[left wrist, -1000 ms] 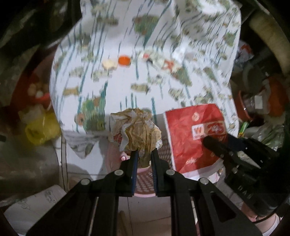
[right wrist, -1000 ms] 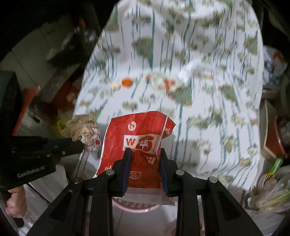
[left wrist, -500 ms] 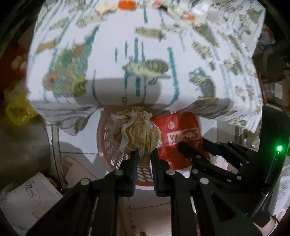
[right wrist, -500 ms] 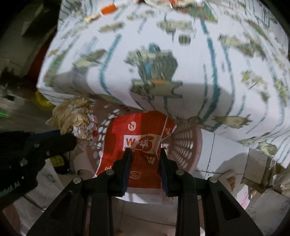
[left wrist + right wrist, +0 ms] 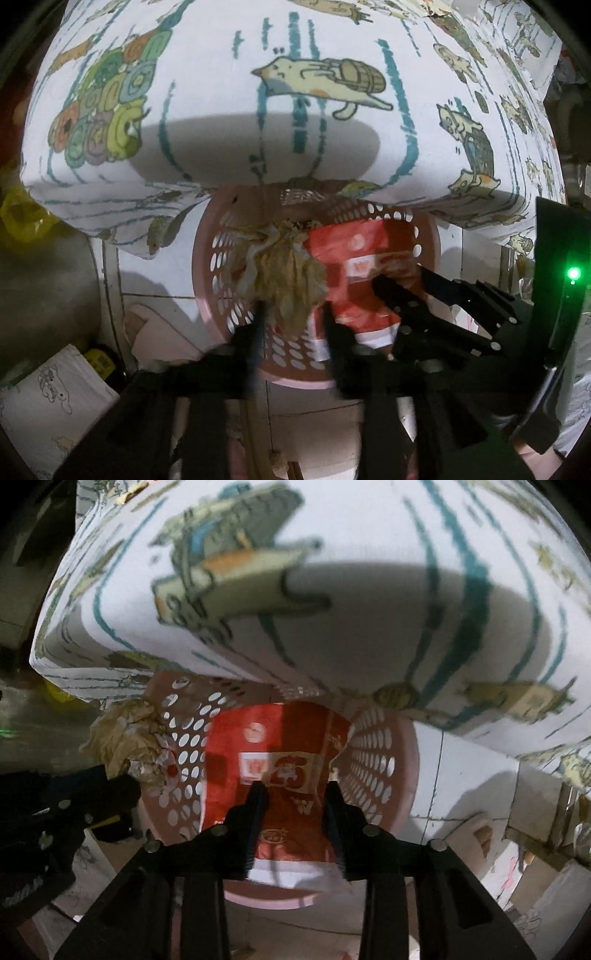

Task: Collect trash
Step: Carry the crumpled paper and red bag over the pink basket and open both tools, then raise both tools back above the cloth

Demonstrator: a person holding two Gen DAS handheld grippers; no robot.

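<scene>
A pink perforated basket [image 5: 210,266] stands on the floor under the table edge; it also shows in the right wrist view [image 5: 373,760]. My left gripper [image 5: 291,314] has its jaws apart, and the crumpled brown paper wad [image 5: 284,273] hangs loose between them over the basket. My right gripper [image 5: 293,790] has its jaws apart around the red paper bag [image 5: 273,738], which stands inside the basket. The red bag [image 5: 362,266] and the right gripper [image 5: 413,291] show in the left wrist view. The wad [image 5: 125,738] and the left gripper show at the left of the right wrist view.
The table with its cartoon-print cloth [image 5: 295,110] overhangs the basket's far side. A yellow bag [image 5: 18,221] lies at left on the floor, a white printed box [image 5: 48,398] at lower left. White floor tiles [image 5: 461,775] lie to the right of the basket.
Both grippers have moved lower and closer to the basket, and both have opened their jaws. The wad and the red bag now sit lower in the basket.
</scene>
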